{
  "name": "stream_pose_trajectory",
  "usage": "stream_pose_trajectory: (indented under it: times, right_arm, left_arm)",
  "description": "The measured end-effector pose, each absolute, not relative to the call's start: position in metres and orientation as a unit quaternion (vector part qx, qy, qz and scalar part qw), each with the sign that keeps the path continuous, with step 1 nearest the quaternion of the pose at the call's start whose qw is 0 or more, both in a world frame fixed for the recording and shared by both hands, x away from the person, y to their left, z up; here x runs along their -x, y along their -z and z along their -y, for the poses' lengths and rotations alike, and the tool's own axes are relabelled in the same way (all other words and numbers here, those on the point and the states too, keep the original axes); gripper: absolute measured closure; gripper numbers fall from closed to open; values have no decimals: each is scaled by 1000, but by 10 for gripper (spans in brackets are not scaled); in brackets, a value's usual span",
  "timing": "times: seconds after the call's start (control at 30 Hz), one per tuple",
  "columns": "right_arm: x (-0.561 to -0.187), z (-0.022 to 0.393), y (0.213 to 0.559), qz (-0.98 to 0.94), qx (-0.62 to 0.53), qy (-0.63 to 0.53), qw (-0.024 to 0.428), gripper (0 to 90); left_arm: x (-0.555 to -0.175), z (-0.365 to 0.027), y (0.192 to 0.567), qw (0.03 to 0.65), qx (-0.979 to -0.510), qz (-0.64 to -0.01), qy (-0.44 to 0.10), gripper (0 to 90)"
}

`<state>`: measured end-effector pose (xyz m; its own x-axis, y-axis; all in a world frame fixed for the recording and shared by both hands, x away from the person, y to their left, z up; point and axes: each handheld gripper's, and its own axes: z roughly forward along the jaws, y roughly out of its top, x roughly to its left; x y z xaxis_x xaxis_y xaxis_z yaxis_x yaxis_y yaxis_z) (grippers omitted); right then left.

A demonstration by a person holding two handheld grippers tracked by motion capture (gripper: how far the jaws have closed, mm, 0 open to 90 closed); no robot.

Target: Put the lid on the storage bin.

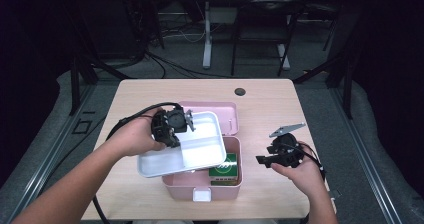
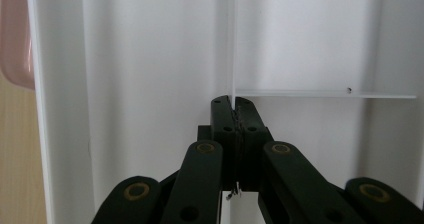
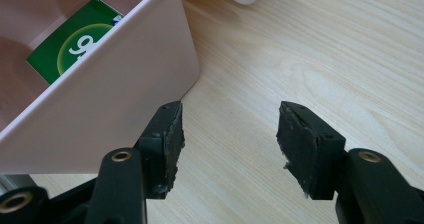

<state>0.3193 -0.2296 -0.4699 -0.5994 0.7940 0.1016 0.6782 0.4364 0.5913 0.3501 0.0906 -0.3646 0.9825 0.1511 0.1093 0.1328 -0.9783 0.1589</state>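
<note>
White plastic divided tray [image 1: 182,151], an insert with a central partition, is hanging tilted over the open pink plastic storage box [image 1: 202,189], its long axis running across the box from the person's left to right. The left claw [image 1: 189,123] is clamping its jaws together on the tray's thin dividing wall, reaching in from the far-left side, so the tray's weight is hanging below and to the right of the grip. Beneath it, a green carton [image 1: 223,170] is lying in the box's right half. The right claw [image 1: 263,159] is waiting with its jaws apart and nothing between them, just beside the box's right wall above the pale wooden worktop [image 1: 265,109], nearer the box than the tray.
</note>
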Motion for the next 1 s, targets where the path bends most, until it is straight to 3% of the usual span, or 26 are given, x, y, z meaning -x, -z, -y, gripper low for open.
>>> stream_pose_trajectory:
  times: [0.57, 1.0]
  right_arm:
    - [-319, 231, 470, -841, -438, -304, 95, 433]
    - [-319, 232, 470, -841, -438, -305, 92, 433]
  left_arm:
    - [-348, -46, 391, 79, -996, -24, -33, 895]
    - [-349, -37, 406, 83, -996, -15, -19, 895]
